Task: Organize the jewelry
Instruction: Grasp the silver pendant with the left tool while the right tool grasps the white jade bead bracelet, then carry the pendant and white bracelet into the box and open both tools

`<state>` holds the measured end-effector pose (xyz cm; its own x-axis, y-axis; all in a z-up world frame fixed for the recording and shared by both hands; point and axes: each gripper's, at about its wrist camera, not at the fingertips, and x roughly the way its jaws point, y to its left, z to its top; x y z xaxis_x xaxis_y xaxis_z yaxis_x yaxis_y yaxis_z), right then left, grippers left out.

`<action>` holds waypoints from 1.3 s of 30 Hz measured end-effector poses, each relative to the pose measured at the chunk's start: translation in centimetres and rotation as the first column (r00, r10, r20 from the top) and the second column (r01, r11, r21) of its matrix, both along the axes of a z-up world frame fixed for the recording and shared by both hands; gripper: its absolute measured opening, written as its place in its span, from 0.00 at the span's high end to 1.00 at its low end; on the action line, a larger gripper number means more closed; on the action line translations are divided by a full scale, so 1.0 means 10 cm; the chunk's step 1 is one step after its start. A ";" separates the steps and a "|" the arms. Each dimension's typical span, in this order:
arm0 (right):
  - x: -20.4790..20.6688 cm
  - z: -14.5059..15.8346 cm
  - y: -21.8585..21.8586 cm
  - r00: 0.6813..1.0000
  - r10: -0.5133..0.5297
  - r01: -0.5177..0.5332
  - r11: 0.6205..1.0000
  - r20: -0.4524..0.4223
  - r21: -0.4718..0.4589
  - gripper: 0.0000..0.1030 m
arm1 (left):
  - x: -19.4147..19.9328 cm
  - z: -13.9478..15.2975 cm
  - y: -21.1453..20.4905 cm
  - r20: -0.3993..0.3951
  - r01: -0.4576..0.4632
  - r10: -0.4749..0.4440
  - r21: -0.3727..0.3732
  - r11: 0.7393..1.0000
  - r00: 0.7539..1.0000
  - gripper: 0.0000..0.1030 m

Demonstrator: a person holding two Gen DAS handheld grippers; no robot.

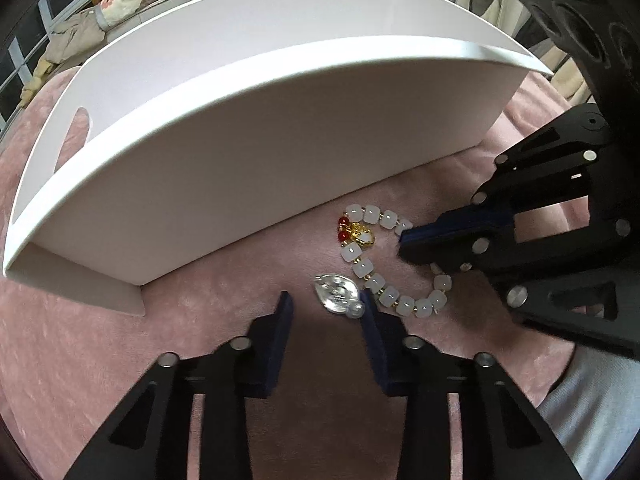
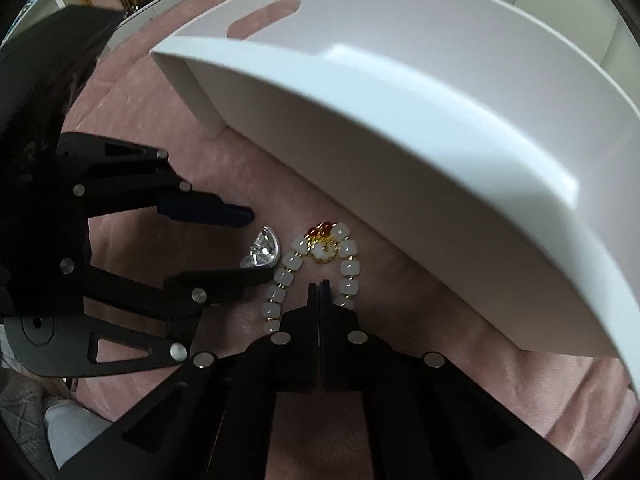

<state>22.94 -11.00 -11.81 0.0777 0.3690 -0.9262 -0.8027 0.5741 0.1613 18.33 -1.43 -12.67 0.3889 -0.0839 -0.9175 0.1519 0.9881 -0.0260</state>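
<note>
A bracelet of white cube beads (image 1: 382, 256) with red beads and a gold charm lies on the pink cloth in front of the white tray (image 1: 256, 128). It also shows in the right wrist view (image 2: 316, 270). A silver oval pendant (image 1: 338, 294) lies beside it, between my left fingers and against the right one; it also shows in the right wrist view (image 2: 264, 252). My left gripper (image 1: 326, 308) is open around the pendant. My right gripper (image 2: 319, 286) is shut, its tips down inside the bracelet loop; whether it pinches the strand I cannot tell.
The white tray (image 2: 420, 128) has tall walls and a handle slot (image 2: 264, 12), standing just behind the jewelry. Pink plush cloth (image 1: 100, 360) covers the surface. Clutter and fabric lie beyond the tray at the back left.
</note>
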 end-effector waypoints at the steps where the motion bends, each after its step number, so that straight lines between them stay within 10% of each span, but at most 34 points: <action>1: 0.01 0.02 -0.04 1.000 -0.012 0.012 1.000 -0.003 0.013 0.99 | -0.01 0.00 0.03 -0.001 -0.003 0.003 -0.008 1.000 1.000 0.76; 7: 0.12 0.00 -0.16 0.995 -0.093 0.093 0.996 -0.041 -0.011 0.93 | -0.05 0.02 0.12 0.003 -0.008 0.008 -0.020 1.000 1.000 0.76; 9: 0.12 -0.03 -0.12 0.996 -0.075 0.074 0.997 -0.051 -0.012 0.77 | -0.07 0.03 0.15 0.004 -0.009 0.009 -0.021 1.000 1.000 0.76; 15: 0.10 -0.15 0.02 0.999 -0.023 0.021 0.996 -0.026 -0.089 0.88 | 0.03 0.01 0.06 -0.001 -0.014 0.014 -0.011 1.000 1.000 0.76; 24: 0.15 0.33 -0.34 0.994 -0.109 0.112 0.985 -0.028 0.131 0.90 | 0.00 0.17 -0.12 0.019 -0.017 0.017 0.001 1.000 1.000 0.77; 39: -0.06 0.89 -0.52 0.991 -0.123 0.111 0.971 0.045 0.213 0.90 | -0.24 0.64 -0.28 0.109 0.001 -0.003 0.022 1.000 0.994 0.77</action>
